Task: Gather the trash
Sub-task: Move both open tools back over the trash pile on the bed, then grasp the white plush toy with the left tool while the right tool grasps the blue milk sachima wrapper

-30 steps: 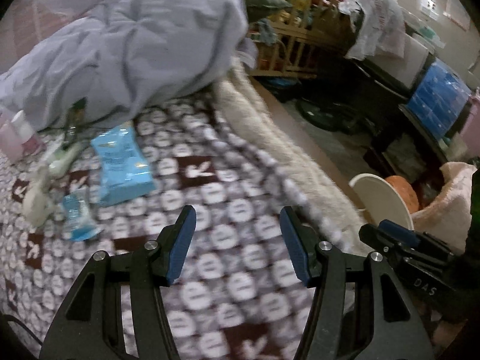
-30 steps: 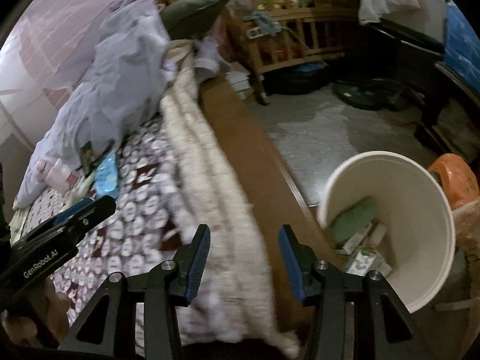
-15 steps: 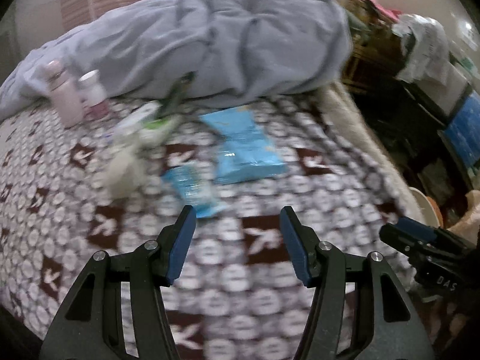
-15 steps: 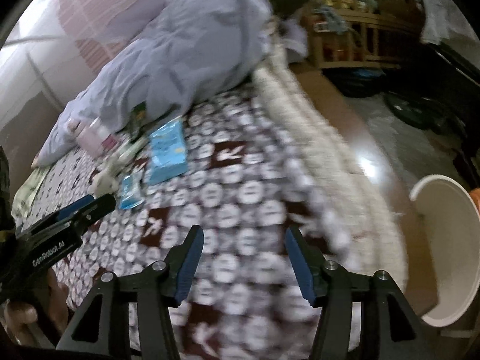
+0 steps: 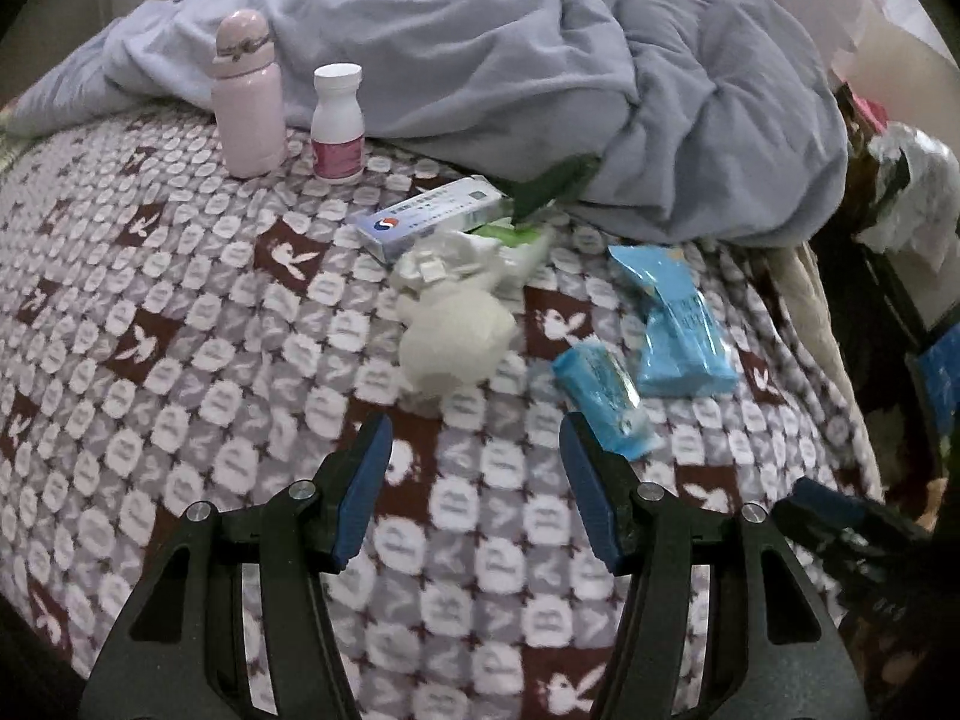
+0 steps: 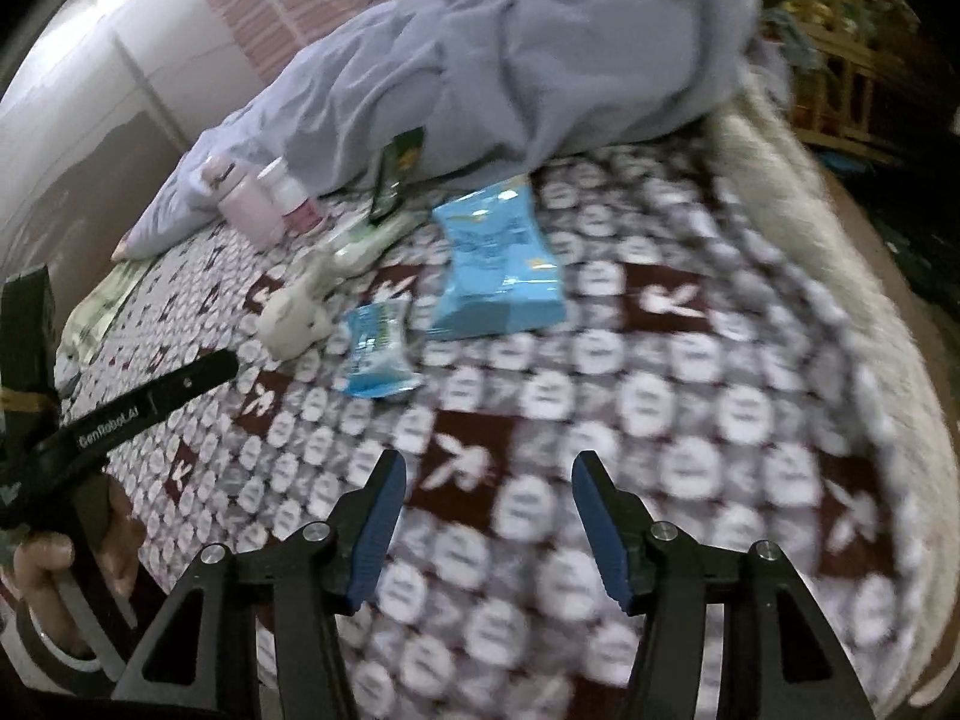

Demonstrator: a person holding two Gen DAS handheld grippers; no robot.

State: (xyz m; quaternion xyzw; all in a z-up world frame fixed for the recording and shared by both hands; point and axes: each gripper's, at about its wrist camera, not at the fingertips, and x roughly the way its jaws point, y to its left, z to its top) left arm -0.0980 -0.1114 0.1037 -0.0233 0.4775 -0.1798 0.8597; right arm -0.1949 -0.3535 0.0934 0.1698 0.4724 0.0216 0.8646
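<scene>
Both grippers hung over the patterned bedspread (image 5: 180, 360), the left gripper (image 5: 474, 456) and right gripper (image 6: 489, 495) spread and empty. The crumpled tissue (image 5: 450, 342) lay at my left's twelve o'clock, the small blue wrapper (image 5: 600, 396) at one; I judged a straight descent squarely over the tissue best.

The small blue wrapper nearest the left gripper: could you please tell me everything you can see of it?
The small blue wrapper is a crinkly, glossy plastic packet, light blue with a pale printed panel whose text is too blurred to read. It looks flattened and probably empty. It lies flat on the patterned blanket, angled, with crimped ends. The larger blue packet lies just beside it, and the crumpled white tissue sits apart on its other side. Nothing grips it; it lies just ahead of the left gripper, whose jaws are open and empty.
</scene>
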